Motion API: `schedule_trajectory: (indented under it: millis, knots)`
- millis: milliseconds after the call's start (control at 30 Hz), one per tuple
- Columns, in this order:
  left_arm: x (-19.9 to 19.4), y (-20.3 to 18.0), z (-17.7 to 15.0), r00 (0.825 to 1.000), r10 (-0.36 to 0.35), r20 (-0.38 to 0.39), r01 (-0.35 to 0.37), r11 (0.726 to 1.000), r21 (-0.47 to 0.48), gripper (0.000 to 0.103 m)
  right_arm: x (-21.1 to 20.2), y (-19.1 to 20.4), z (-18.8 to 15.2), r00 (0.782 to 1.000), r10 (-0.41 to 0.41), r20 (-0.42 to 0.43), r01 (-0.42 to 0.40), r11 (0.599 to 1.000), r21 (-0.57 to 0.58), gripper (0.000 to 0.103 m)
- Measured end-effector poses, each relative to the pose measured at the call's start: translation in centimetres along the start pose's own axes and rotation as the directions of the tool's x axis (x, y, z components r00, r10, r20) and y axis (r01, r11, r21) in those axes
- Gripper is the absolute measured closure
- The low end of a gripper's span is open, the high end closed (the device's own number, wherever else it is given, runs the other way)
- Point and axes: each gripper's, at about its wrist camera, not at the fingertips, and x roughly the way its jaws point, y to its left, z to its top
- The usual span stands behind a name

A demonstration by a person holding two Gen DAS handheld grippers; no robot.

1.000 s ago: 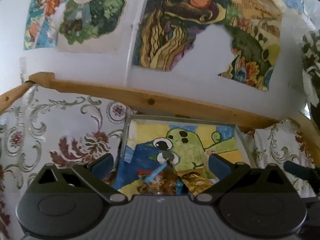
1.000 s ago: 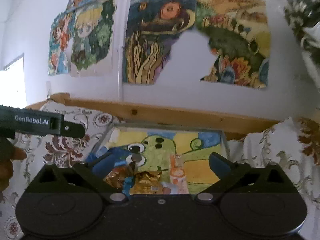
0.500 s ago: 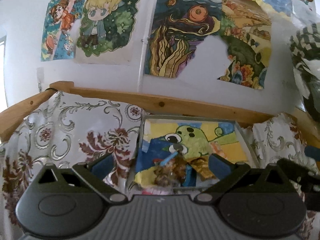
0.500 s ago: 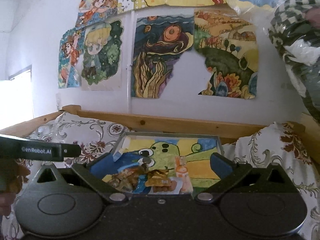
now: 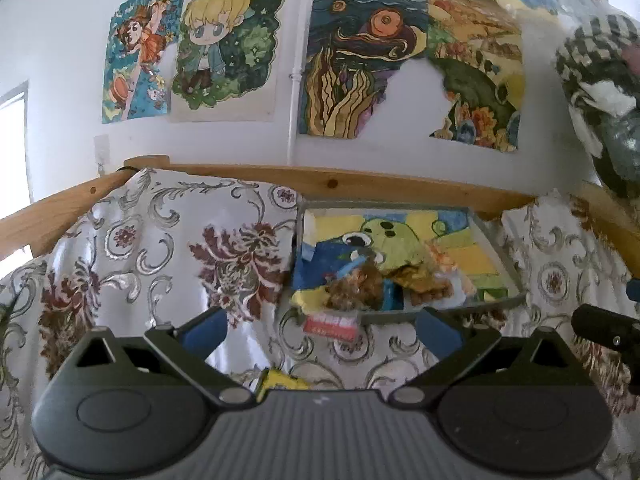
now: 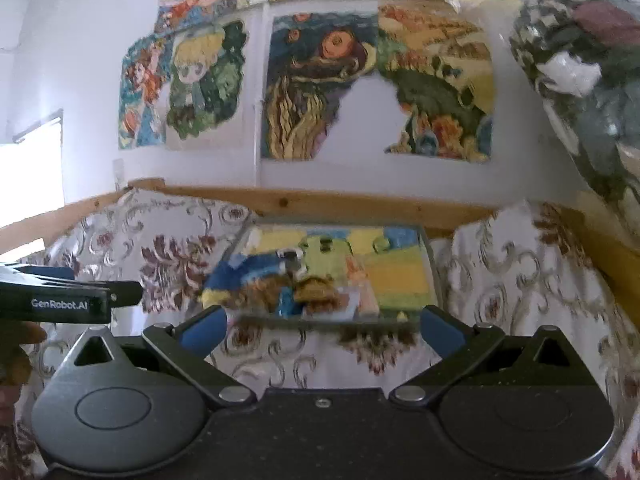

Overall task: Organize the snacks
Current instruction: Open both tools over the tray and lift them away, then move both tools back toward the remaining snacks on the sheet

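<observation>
A grey tray lined with a cartoon picture lies on the floral cloth and holds several snack packets near its front. The same tray and snack packets show in the right wrist view. A red packet lies on the cloth just before the tray, and a yellow packet lies closer, by the left gripper's body. My left gripper is open and holds nothing. My right gripper is open too, short of the tray. The left gripper also shows at the right view's left edge.
A floral tablecloth covers the surface, bounded by a wooden rail along the back and sides. Drawings hang on the white wall behind. A checked bundle in plastic hangs at upper right. A hand holds the left gripper.
Both grippers have pulled back from the tray, so it looks smaller and farther. The red and yellow packets on the cloth have come into the left view.
</observation>
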Motion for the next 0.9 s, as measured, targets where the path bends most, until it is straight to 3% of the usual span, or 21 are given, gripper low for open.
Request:
schedule_trajectory:
  millis: [300,667,900]
  knots:
    - [-2.2,1.2,-3.7,0.999,0.031,-0.041,-0.033,0.999,-0.034,0.000,-1.4,0.6,-3.5,0.997,-0.026,-0.066,0.030,0.998,0.058,0.001]
    - [-2.4,2.4,-6.4,0.991,0.075,-0.109,-0.083,0.994,-0.069,0.000,-2.2,1.7,-6.2,0.994,-0.073,-0.085,0.078,0.995,0.057,0.001]
    - [-2.1,1.6,-8.3,0.986,0.069,-0.153,-0.072,0.997,-0.014,0.000,-1.7,1.9,-7.5,0.990,-0.084,-0.114,0.090,0.995,0.052,0.001]
